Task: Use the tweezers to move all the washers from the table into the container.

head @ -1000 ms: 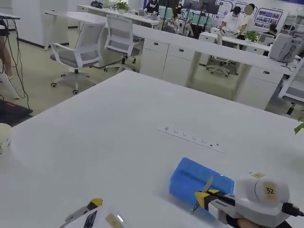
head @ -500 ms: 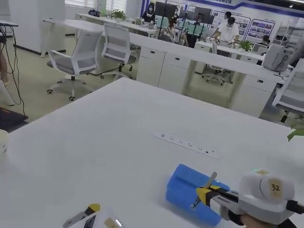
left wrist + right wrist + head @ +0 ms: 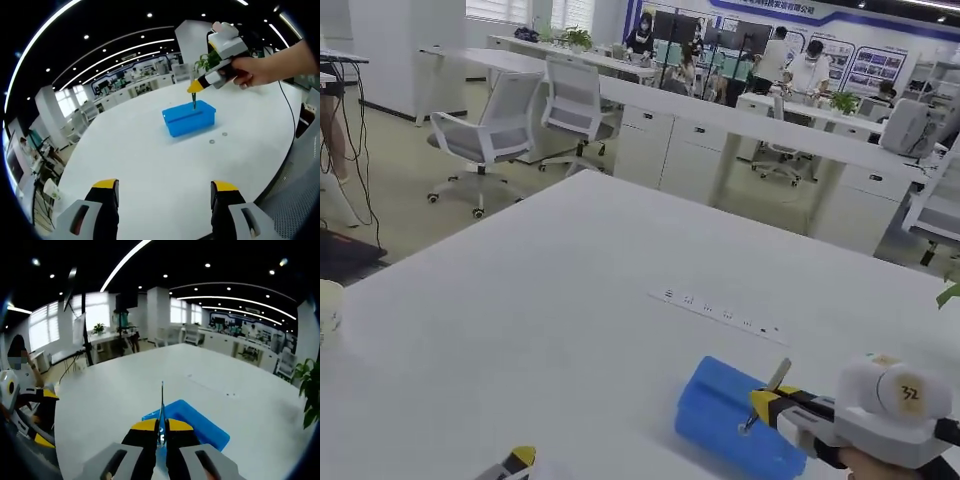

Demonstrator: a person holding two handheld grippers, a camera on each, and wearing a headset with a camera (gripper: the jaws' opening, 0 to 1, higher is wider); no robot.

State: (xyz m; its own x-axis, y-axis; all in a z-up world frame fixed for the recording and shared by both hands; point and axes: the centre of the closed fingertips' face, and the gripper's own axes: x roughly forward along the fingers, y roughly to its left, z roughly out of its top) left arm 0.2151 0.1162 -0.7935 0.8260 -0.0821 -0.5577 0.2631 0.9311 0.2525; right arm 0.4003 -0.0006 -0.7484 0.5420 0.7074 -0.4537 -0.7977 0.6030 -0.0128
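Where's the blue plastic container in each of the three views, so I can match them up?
Head view: the blue rectangular plastic container sits low, right of centre, by the yellow-tipped right gripper.
Left gripper view: the container is near the centre, slightly right.
Right gripper view: the container is low centre, just beyond the jaws.
Shared landmark: the thin metal tweezers, clamped in the right gripper and pointing at the container.

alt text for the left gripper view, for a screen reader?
The right gripper, held in a hand, points tweezers down over a blue container on a white table. Two washers lie on the table beside it. The left gripper's jaws stand open at the bottom.
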